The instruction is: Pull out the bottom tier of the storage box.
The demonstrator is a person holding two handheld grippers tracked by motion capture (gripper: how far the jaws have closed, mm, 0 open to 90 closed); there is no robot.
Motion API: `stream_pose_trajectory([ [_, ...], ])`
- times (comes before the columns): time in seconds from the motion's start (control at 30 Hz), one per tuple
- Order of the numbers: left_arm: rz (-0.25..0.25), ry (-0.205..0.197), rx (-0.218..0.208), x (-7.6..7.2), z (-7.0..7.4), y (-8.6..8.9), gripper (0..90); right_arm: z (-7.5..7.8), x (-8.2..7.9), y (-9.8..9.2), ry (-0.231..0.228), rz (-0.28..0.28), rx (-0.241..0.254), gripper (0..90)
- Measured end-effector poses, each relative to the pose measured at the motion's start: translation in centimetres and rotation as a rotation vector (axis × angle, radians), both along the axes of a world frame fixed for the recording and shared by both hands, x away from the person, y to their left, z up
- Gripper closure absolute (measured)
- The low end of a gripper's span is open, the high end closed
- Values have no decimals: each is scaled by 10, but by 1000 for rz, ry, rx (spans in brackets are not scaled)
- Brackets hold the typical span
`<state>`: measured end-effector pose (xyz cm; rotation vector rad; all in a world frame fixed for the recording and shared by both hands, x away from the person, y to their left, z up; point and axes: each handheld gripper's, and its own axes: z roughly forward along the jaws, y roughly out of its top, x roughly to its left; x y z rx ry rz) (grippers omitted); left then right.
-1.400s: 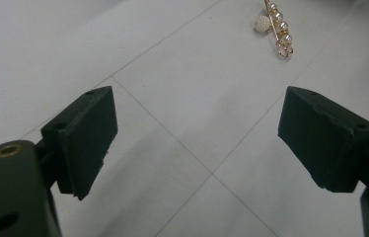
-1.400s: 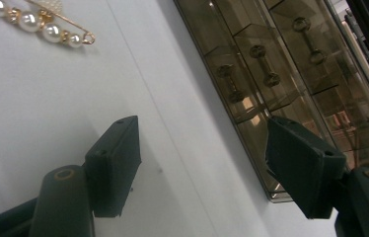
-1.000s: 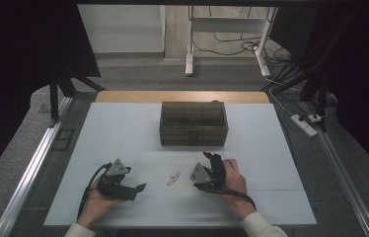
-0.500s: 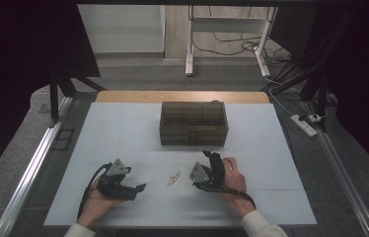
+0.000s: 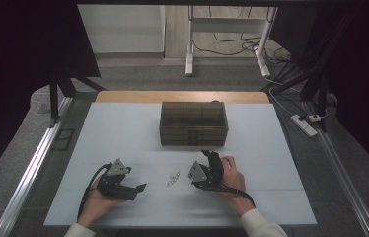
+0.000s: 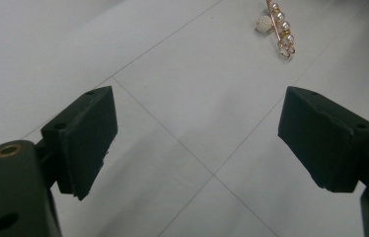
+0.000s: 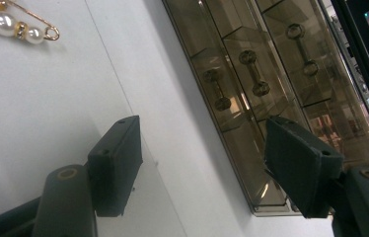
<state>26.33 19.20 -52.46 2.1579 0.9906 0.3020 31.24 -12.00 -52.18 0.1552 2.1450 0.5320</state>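
Observation:
A small gold pin with pearls [image 5: 173, 178] lies on the white table between the two hands. My left gripper [image 5: 139, 188] rests on the table left of it and points toward it. In the left gripper view the jaws [image 6: 197, 143] stand wide open with nothing between them, and the pearl pin [image 6: 278, 24] lies ahead, apart from them. My right gripper [image 5: 208, 155] rests right of the pin and points at the smoky transparent drawer box [image 5: 193, 123]. Its jaws [image 7: 202, 163] are open and empty, with the pin [image 7: 15, 24] off to the upper left and the drawer box [image 7: 251, 74] ahead.
The drawer box has three stacked drawers with metal bar handles [image 7: 254, 74]. The white table top [image 5: 123, 133] ends in a wooden strip [image 5: 182, 96] at the far side. Metal rails [image 5: 34, 163] run beside the table; cables and a power strip [image 5: 305, 123] lie on the floor.

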Motion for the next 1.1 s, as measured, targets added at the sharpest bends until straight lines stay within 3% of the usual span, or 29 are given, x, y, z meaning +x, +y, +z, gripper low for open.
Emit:
stream_pose_trajectory([
  [0.47, -3, -2, 2, 0, 1, -1, 151, 1, 9, 6, -25, -1, 13, 320],
  [0.57, -2, -2, 2, 0, 1, 0, 151, 1, 10, 6, -29, 7, -12, 324],
  [1.1, -2, -3, 3, 0, 1, 0, 151, -1, 17, 10, -48, 8, -28, 332],
])
